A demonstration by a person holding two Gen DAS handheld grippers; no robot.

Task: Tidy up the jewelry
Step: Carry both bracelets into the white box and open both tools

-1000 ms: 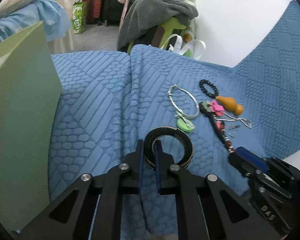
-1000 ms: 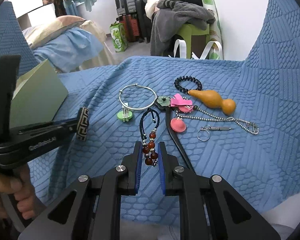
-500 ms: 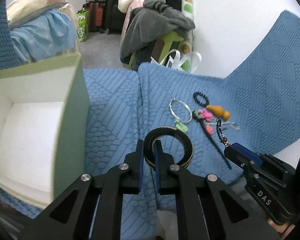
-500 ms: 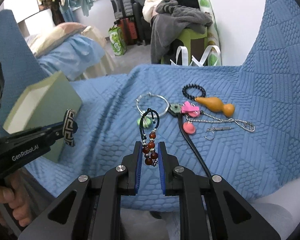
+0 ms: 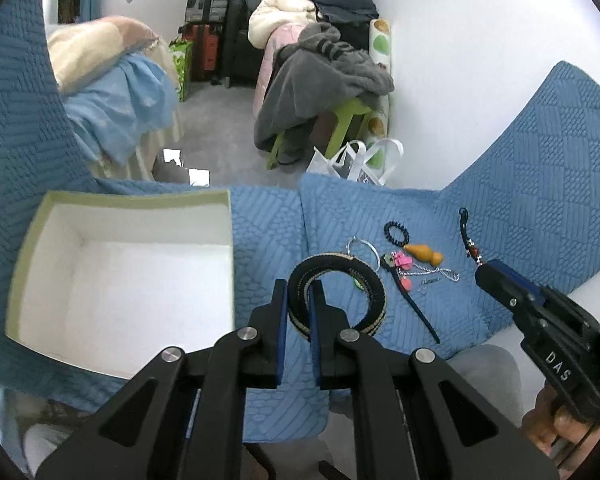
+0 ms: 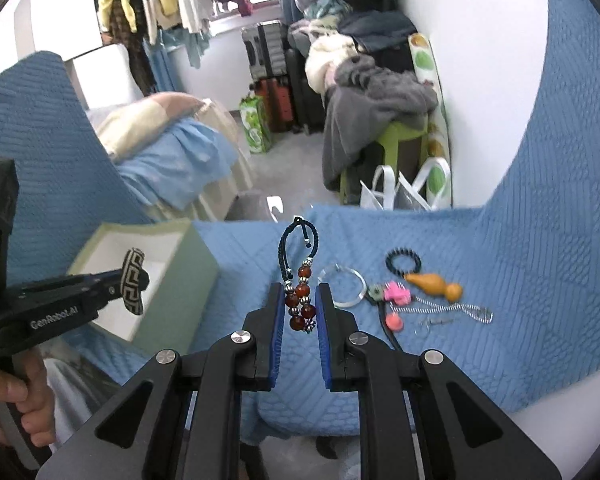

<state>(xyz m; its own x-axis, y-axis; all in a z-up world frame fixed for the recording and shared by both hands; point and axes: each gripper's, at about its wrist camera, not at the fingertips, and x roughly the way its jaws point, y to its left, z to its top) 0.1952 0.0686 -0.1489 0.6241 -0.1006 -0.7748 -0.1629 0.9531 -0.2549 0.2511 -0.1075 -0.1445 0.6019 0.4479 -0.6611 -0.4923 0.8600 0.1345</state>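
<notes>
Left wrist view: my left gripper (image 5: pixel 299 307) is clamped on the rim of the patterned bangle (image 5: pixel 337 294), held up off the blue cover (image 5: pixel 520 216). The green box (image 5: pixel 120 280) sits open just to the left, white inside, nothing in it that I can see. My right gripper (image 6: pixel 299 312) pinches the red bead bracelet (image 6: pixel 299 300), its cord loop sticking out past the tips.

Step in hand, I reckon: drop both into the box. Plan: swing left over the box middle, not the near wall, lower inside the rim, then release so the bangle lies flat and doesn't roll. Right goes second; keep the two tools apart over the opening. Cord may snag on a pad, so open wide.

Silver hoop (image 6: pixel 343 290), black bead ring (image 6: pixel 403 261), gourd charm (image 6: pixel 434 283) and chain (image 6: pixel 452 309) lie far right on the cover.
</notes>
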